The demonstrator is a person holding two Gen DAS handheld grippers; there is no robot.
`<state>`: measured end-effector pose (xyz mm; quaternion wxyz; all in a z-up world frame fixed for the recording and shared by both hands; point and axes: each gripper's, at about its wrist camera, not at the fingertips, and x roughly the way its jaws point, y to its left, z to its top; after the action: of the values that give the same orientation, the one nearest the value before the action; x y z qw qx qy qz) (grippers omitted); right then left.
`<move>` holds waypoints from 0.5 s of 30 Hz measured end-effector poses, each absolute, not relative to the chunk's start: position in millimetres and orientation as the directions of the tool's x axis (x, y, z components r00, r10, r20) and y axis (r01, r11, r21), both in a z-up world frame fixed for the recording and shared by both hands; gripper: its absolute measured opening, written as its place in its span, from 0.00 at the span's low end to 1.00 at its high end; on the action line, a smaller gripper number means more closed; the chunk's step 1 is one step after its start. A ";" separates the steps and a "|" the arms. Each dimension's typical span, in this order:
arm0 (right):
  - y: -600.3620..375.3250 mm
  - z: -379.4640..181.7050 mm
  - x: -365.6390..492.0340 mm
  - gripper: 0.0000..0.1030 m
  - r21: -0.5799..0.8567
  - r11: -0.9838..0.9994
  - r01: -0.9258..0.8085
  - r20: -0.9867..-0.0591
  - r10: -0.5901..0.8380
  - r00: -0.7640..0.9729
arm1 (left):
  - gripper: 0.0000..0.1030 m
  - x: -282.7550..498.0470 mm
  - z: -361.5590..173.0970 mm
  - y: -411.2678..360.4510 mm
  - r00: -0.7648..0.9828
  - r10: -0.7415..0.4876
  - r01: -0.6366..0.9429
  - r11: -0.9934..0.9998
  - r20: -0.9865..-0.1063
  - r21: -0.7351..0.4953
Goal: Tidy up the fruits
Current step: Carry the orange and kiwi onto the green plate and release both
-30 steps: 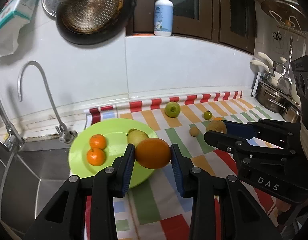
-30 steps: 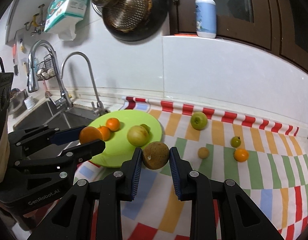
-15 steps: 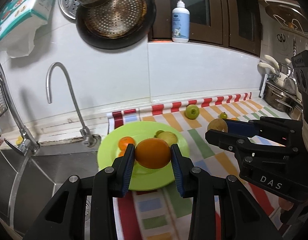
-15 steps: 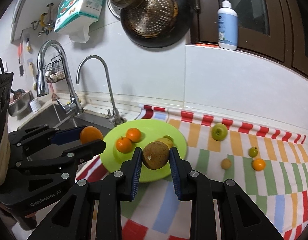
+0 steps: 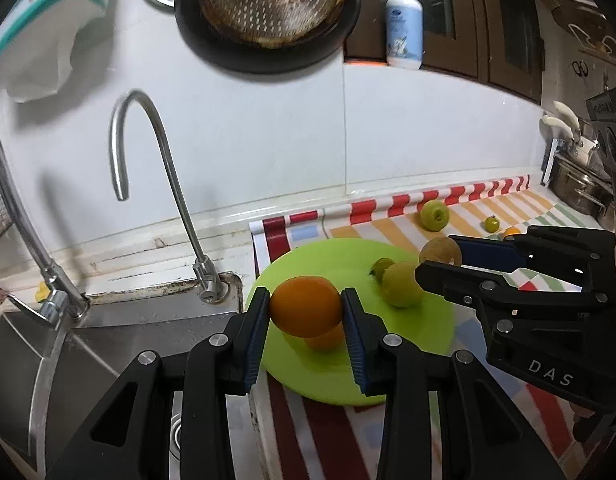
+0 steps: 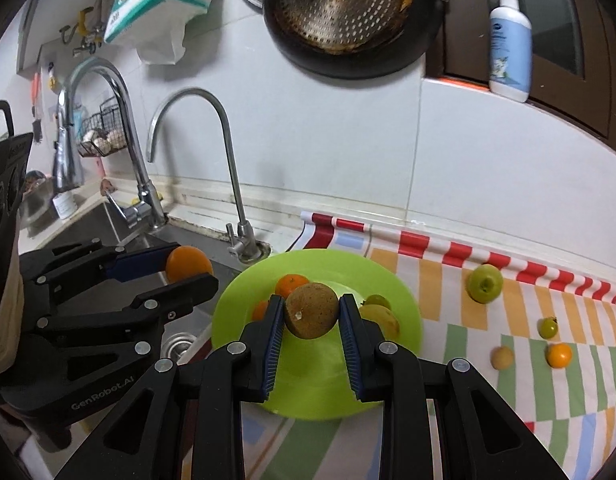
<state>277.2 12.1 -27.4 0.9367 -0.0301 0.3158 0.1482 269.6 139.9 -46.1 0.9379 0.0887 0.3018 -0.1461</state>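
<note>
Orange (image 5: 305, 306) & brown fruit (image 6: 311, 310) held above green plate (image 6: 404, 300).

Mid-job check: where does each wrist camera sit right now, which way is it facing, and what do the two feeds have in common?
Left wrist: rides the left gripper, looking forward over the green plate toward the faucet and wall; its fingers clamp an orange; the right gripper enters from the right.
Right wrist: rides the right gripper, facing the same wall; it clamps a brown fruit; the left gripper shows at left.
Shared: plate, faucet, green apple, striped cloth, soap bottle.
</note>
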 end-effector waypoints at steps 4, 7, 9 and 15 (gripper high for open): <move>18.4 -40.8 297.0 0.28 0.036 0.958 -0.285 -0.629 0.244 0.738 | 0.35 291.4 -61.3 143.7 0.750 -0.233 0.350 0.934 -0.620 0.072; 19.8 -52.3 312.7 0.28 0.046 0.962 -0.270 -0.651 0.234 0.722 | 0.35 304.9 -71.3 145.6 0.736 -0.235 0.357 0.931 -0.635 0.070; 21.3 -60.2 323.4 0.28 0.058 0.964 -0.260 -0.667 0.231 0.708 | 0.35 314.7 -79.2 146.9 0.720 -0.239 0.365 0.929 -0.652 0.062; 26.9 -76.0 342.6 0.28 0.061 0.966 -0.250 -0.692 0.222 0.687 | 0.35 333.1 -95.4 147.2 0.687 -0.256 0.381 0.924 -0.681 0.037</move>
<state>342.6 26.9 -76.0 0.9182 -0.0191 0.3741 0.1285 333.1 147.2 -95.4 0.9141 0.0880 0.3555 -0.1742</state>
